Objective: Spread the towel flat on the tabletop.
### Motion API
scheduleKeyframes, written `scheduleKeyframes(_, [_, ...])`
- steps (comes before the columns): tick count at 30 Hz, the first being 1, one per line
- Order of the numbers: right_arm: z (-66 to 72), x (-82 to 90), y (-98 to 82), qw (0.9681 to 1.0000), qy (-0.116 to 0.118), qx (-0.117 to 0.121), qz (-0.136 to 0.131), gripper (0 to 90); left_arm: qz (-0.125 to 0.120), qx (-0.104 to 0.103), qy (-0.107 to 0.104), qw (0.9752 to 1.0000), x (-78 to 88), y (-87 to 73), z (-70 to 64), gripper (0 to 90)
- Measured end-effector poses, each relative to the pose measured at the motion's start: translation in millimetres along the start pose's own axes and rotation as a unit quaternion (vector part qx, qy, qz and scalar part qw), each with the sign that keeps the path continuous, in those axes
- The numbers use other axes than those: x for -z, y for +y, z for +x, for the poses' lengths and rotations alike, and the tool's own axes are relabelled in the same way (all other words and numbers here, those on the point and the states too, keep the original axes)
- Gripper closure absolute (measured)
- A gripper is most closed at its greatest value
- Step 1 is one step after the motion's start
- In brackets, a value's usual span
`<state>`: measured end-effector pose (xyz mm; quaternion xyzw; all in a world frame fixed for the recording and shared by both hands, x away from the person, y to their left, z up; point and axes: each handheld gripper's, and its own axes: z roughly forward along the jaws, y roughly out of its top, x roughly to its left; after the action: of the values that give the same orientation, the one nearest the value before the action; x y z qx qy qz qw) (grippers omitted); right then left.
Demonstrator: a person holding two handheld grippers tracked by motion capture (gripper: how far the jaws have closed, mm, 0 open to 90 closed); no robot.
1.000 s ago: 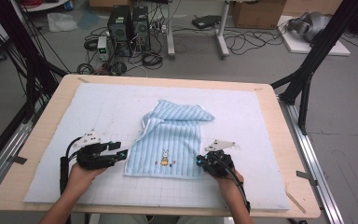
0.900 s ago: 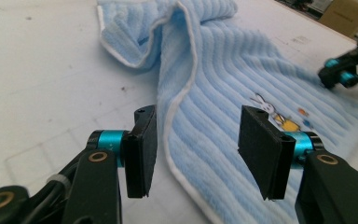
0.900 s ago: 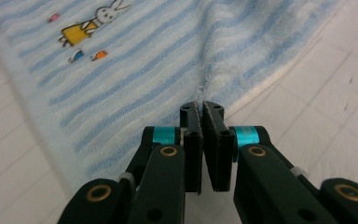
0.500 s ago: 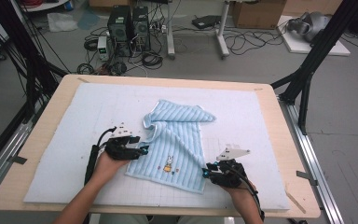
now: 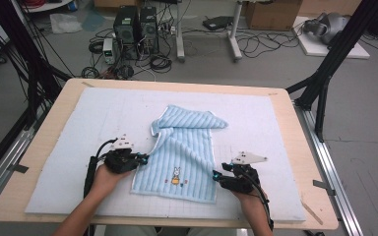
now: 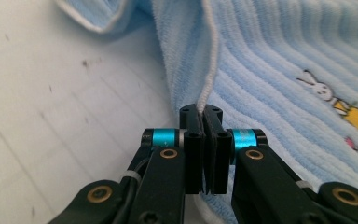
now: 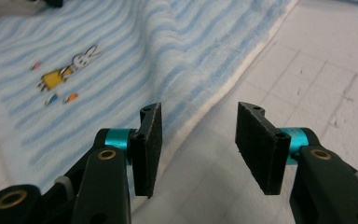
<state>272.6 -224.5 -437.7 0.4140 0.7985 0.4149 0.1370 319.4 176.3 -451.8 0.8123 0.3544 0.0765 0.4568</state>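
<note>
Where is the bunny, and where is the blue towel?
bunny [image 5: 176, 173], high view, on its white body.
blue towel [image 5: 187, 142], high view, on the striped middle.

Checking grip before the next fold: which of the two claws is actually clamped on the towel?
The left claw: its jaws have just closed on the towel's white-edged hem. The right claw is open over the mat.
</note>
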Motion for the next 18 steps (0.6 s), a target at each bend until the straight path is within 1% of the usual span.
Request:
scheduleKeyframes(2, [1.5,-2.3,3.2,1.0000,-0.002,-0.004,-0.007,50.6,0.006,-0.001,-0.009,0.9999,8.7,-4.0,0.2,87.3])
scheduleKeyframes(4, [2.1,-4.0,5.7,0.9998,-0.007,-0.011,-0.015,50.6,0.013,-0.013,-0.020,0.9996,18.7,-7.3,-0.2,87.2])
scheduleKeyframes(6, [2.5,-5.7,8.9,0.9994,-0.016,-0.018,-0.026,50.1,0.013,-0.016,-0.026,0.9995,27.2,-12.4,-0.1,87.2])
scheduleKeyframes(7, [2.3,-6.8,11.0,0.9990,-0.022,-0.024,-0.032,49.3,0.014,-0.016,-0.027,0.9994,29.5,-14.4,0.5,87.1])
scheduleKeyframes(8, [2.1,-7.9,12.1,0.9988,-0.020,-0.030,-0.035,48.5,0.011,-0.011,-0.029,0.9995,31.3,-17.0,0.7,87.1])
scheduleKeyframes(10, [2.6,-12.7,14.4,0.9984,-0.020,-0.036,-0.040,47.5,0.016,-0.009,-0.039,0.9991,34.0,-20.8,1.4,87.0])
scheduleKeyframes(13, [7.1,-22.0,16.9,0.9989,-0.015,-0.027,-0.035,46.6,0.013,-0.002,-0.054,0.9984,35.4,-22.8,1.7,86.1])
scheduleKeyframes(14, [9.2,-25.2,17.5,0.9992,-0.012,-0.023,-0.032,46.8,0.012,0.000,-0.054,0.9985,35.6,-22.9,1.6,84.3])
scheduleKeyframes(15, [11.5,-28.4,17.9,0.9995,-0.016,-0.015,-0.025,47.8,0.008,0.004,-0.052,0.9986,35.8,-22.9,1.7,80.6])
scheduleKeyframes(16, [13.8,-31.3,18.1,0.9997,-0.020,-0.009,-0.012,52.6,0.004,0.008,-0.048,0.9988,36.1,-22.9,2.8,74.7])
scheduleKeyframes(17, [15.4,-34.8,17.9,0.9998,-0.021,0.003,0.000,57.3,0.000,0.012,-0.046,0.9989,36.1,-23.0,3.3,69.5])
scheduleKeyframes(18, [16.2,-36.4,17.6,0.9997,-0.020,0.009,0.008,63.8,-0.005,0.014,-0.043,0.9990,36.5,-23.2,4.2,68.0])
